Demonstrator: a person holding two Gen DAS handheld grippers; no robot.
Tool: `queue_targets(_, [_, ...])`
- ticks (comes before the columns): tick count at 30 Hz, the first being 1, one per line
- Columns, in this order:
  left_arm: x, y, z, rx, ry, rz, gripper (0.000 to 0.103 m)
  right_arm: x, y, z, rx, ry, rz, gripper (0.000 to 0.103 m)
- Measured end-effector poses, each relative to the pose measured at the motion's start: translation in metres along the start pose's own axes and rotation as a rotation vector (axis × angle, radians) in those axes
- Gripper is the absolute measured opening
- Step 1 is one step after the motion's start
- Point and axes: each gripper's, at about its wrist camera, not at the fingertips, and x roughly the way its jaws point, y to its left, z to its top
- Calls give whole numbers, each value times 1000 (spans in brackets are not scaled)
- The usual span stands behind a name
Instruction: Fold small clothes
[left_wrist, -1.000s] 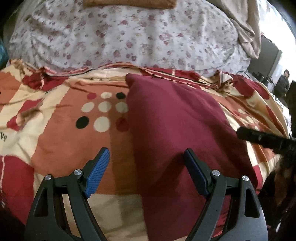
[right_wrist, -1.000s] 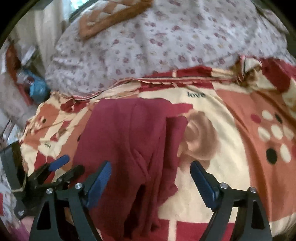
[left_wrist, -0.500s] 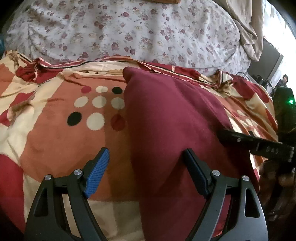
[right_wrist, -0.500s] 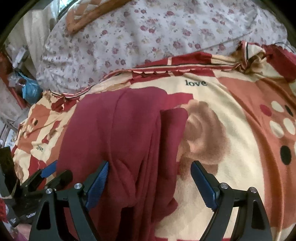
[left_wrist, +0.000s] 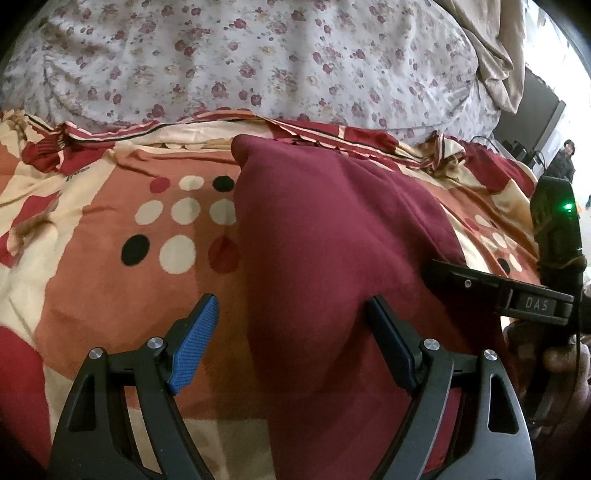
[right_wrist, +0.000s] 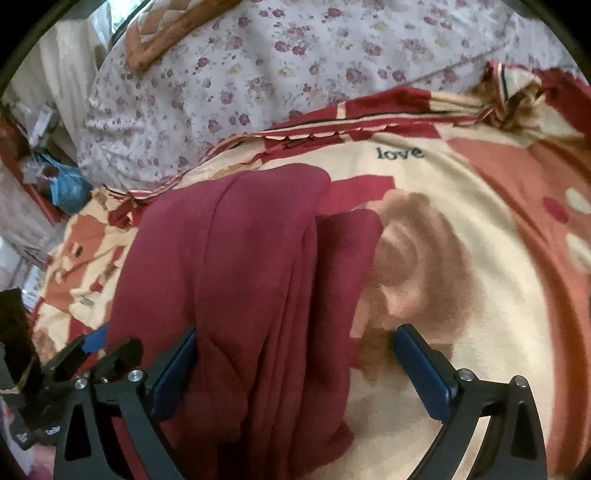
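Observation:
A dark red garment (left_wrist: 325, 251) lies folded lengthwise on the patterned bedspread (left_wrist: 110, 266); in the right wrist view (right_wrist: 251, 277) it shows long folds and creases. My left gripper (left_wrist: 291, 336) is open, its jaws straddling the garment's near left edge. My right gripper (right_wrist: 295, 365) is open over the garment's near end, the cloth bunched between the jaws. The right gripper's black body (left_wrist: 517, 295) shows at the garment's right edge in the left wrist view. The left gripper (right_wrist: 92, 354) shows at lower left in the right wrist view.
A floral quilt (left_wrist: 240, 62) is heaped along the far side of the bed, also in the right wrist view (right_wrist: 295, 66). A blue bag (right_wrist: 66, 188) and clutter lie off the bed's left. A dark screen (left_wrist: 535, 114) stands at far right.
Both grippers have moved forward and lower toward the garment. The right gripper now has the bunched near end of the cloth between its open jaws.

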Motion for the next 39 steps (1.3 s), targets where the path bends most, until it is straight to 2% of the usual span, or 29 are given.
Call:
queue_targets(2, [4,-1,3,8,15,-11,83,2,-1,1,-6,-8,23,102])
queue_targets(4, [13,-1,8,7,50,-47,90,4,-1,2,-13,-21,44,103])
queue_targets(5, [19,1,9,-6,73,-71,91,6,0,3,-22,-28,55,102])
queue_targets(7, [32,7,12,-63,123,-145,91,7,5,4,-66,-40,78,89])
queue_targets(8, [35,10,12,-87,133,-175,90,6,8,4,-81,-44,107,73])
queue_targets(11, [27,8,12,-69,115,-197,75,3,19,5,-104,-48,107,58])
queue_targets(13, [19,6,14,-64,105,-193,60,0,25,6,-105,-52,95,54])
queue_targets(15, [9,10,20,-75,100,-213,52,-8,31,10,-102,-67,111,49])
queue_targets(17, [-3,15,28,-88,95,-234,51,-16,39,16,-95,-76,166,47])
queue_targets(21, [-37,27,47,-39,25,-157,51,-19,64,28,-108,-85,228,47])
queue_targets(24, [-35,48,50,-65,66,-81,51,3,85,34,-99,-52,246,49])
queue_targets(27, [-10,71,38,-144,149,-34,52,30,92,33,-89,-4,154,55])
queue_targets(28, [-5,76,34,-161,160,-24,61,39,92,31,-101,20,84,56])
queue_targets(29, [-6,83,30,-186,132,-35,64,42,92,29,-111,25,38,59])
queue_targets(31, [-11,85,29,-191,120,-21,75,32,93,23,-134,-13,10,64])
queue_targets(35, [-31,77,33,-131,44,77,76,0,103,17,-212,-81,-68,65])
queue_targets(39, [-47,63,28,-80,-27,148,76,-24,116,9,-259,-139,-71,65])
